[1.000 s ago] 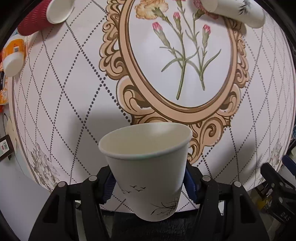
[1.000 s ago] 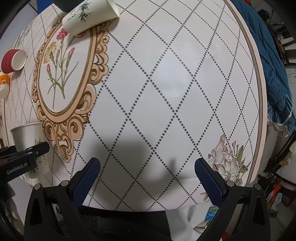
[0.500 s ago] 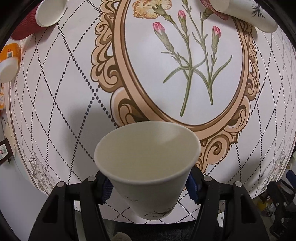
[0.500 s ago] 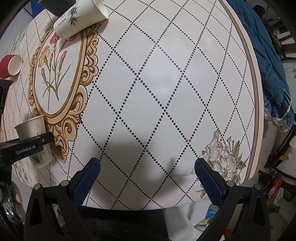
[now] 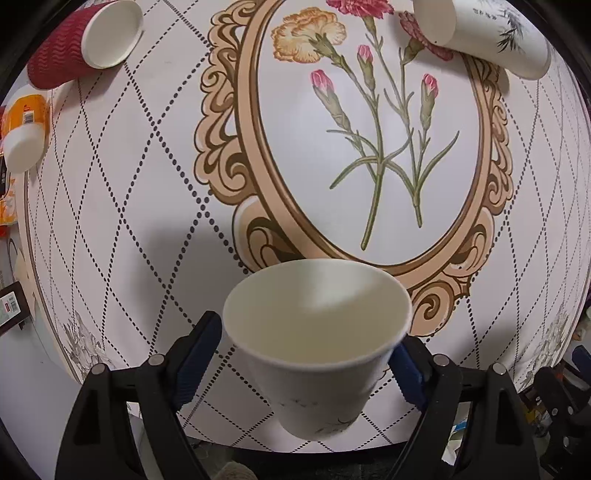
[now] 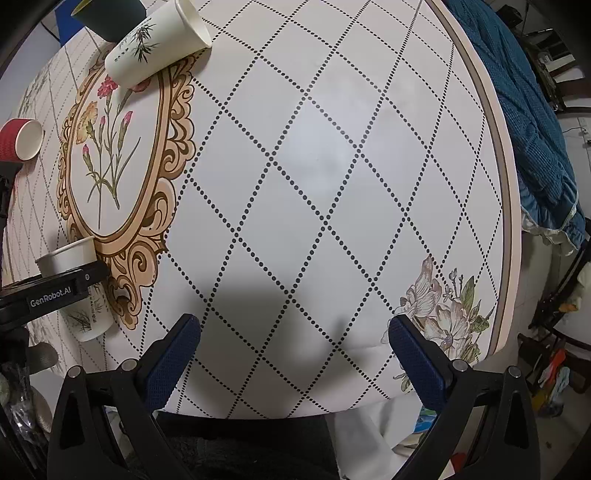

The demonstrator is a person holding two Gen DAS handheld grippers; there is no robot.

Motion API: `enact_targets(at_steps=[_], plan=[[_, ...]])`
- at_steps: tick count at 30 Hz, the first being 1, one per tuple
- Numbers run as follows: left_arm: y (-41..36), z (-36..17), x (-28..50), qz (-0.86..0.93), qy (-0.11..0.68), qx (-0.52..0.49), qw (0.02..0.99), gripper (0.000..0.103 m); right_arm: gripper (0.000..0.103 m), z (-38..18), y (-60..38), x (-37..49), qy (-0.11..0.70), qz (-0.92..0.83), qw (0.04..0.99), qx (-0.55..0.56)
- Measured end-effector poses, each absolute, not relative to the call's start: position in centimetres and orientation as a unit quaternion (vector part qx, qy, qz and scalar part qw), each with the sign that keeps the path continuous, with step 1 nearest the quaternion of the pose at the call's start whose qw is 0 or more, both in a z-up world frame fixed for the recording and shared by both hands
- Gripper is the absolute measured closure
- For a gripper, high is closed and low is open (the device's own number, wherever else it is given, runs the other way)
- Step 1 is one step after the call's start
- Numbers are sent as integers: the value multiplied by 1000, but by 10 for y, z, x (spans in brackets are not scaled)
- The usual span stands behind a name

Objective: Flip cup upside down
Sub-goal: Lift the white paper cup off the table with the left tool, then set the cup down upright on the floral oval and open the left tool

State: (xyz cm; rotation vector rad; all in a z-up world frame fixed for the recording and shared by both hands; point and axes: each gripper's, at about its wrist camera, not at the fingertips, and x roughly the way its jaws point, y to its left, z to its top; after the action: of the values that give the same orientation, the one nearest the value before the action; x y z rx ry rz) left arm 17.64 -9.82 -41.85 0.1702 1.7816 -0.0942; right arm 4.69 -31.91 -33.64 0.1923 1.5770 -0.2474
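Observation:
A white paper cup (image 5: pixel 314 373) with a faint black sketch print is held between the blue pads of my left gripper (image 5: pixel 310 358), mouth up and tipped toward the camera, lifted above the round table (image 5: pixel 110 206). The same cup (image 6: pixel 79 291) shows at the far left of the right wrist view, gripped by the left gripper (image 6: pixel 55 291). My right gripper (image 6: pixel 293 350) is open and empty over the table's near edge.
A white bamboo-print cup (image 5: pixel 484 33) lies on its side at the far right, also seen in the right wrist view (image 6: pixel 155 48). A red ribbed cup (image 5: pixel 81 44) lies at the far left. An orange-labelled container (image 5: pixel 24 133) stands at the left edge. Blue fabric (image 6: pixel 532 122) hangs beyond the right rim.
The left gripper has lifted the cup higher and tilted it forward, so more of its inside shows. The right gripper has also risen, staying open.

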Motion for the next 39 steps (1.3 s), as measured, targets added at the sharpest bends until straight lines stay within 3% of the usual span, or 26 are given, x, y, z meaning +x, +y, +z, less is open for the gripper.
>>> enact_targets(at_steps=[20,37,38,39], plan=[[-62,-291,128,-70,742,25,667,18,0,-326,-282,56,691,-95,710,100],[-7,-254,108,-47,708,-11,705,18,0,-295,-248,51,677,-73,727,82],[1,-254,108,-36,705,-11,708,15,0,-294,-244,53,678,-70,728,74],[9,-256,108,-26,703,-8,711,7,0,-293,-239,55,679,-65,728,63]])
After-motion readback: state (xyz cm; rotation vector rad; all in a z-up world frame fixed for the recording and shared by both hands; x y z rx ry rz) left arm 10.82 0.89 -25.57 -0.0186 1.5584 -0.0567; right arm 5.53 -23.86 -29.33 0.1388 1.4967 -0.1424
